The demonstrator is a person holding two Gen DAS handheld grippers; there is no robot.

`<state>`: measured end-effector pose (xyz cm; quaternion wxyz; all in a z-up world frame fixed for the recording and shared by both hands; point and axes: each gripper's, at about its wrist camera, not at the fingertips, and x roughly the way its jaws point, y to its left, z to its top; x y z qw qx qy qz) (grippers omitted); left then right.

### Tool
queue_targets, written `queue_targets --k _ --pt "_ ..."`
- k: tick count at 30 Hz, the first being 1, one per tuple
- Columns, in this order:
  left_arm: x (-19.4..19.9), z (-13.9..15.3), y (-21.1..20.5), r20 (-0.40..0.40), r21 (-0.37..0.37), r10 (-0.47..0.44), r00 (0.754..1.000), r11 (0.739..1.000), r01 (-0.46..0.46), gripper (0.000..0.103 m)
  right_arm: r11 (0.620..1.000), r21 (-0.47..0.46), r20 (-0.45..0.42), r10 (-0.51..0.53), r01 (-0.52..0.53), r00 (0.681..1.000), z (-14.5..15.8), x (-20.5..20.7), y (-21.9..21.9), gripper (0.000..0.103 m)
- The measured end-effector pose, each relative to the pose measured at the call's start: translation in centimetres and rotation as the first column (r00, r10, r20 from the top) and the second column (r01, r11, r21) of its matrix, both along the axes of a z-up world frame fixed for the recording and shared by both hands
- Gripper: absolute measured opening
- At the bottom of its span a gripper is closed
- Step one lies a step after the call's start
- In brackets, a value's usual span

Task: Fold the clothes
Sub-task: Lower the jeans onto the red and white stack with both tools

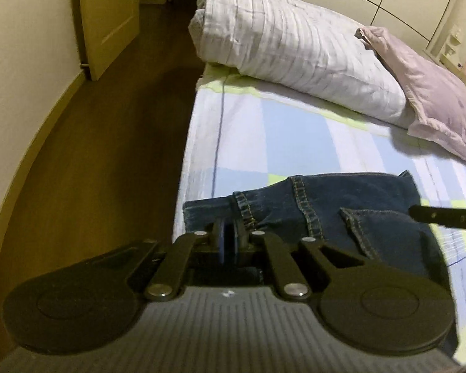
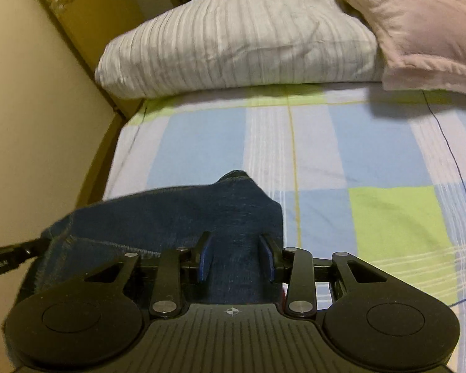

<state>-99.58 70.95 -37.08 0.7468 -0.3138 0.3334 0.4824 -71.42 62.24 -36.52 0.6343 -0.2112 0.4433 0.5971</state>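
Left gripper (image 1: 230,237), bottom centre of its own view, has its blue pads almost pressed together, pinching the near edge of the jeans (image 1: 323,208). Right gripper (image 2: 236,256), bottom centre of its view, stands half spread with a thick fold of denim bunched between the pads, so it looks clamped on it. The jeans lie folded on the checked bedsheet (image 2: 341,155) near the mattress's left edge. Further up: a striped white pillow (image 2: 233,40), with a mauve pillow (image 2: 419,28) leaning on it, upper right.
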Motion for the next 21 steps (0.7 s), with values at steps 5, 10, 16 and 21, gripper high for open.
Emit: queue_targets --k 5,10,16,21 --pt "-1.9 2.2 -1.5 -0.001 0.011 0.044 0.999 0.999 -0.044 0.005 1.0 0.02 -0.002 -0.008 0.008 1.0 2.0 0.6 -1.9 0.037" --pt "-4.0 5.8 -7.0 0.105 -0.046 0.017 0.994 0.999 -0.012 0.004 1.0 0.011 -0.014 0.025 -0.025 1.0 4.1 0.0 -7.4 0.037" --pt "-3.1 4.4 -12.6 0.034 -0.102 -0.075 0.997 0.992 0.078 0.005 0.994 -0.033 -0.024 0.099 -0.1 0.995 4.0 -3.5 -12.8 0.037" --pt "-2.4 3.3 -12.7 -0.012 -0.121 -0.054 0.998 0.991 0.052 0.007 0.978 -0.131 0.047 0.17 -0.163 0.984 1.1 -6.2 -11.9 0.037"
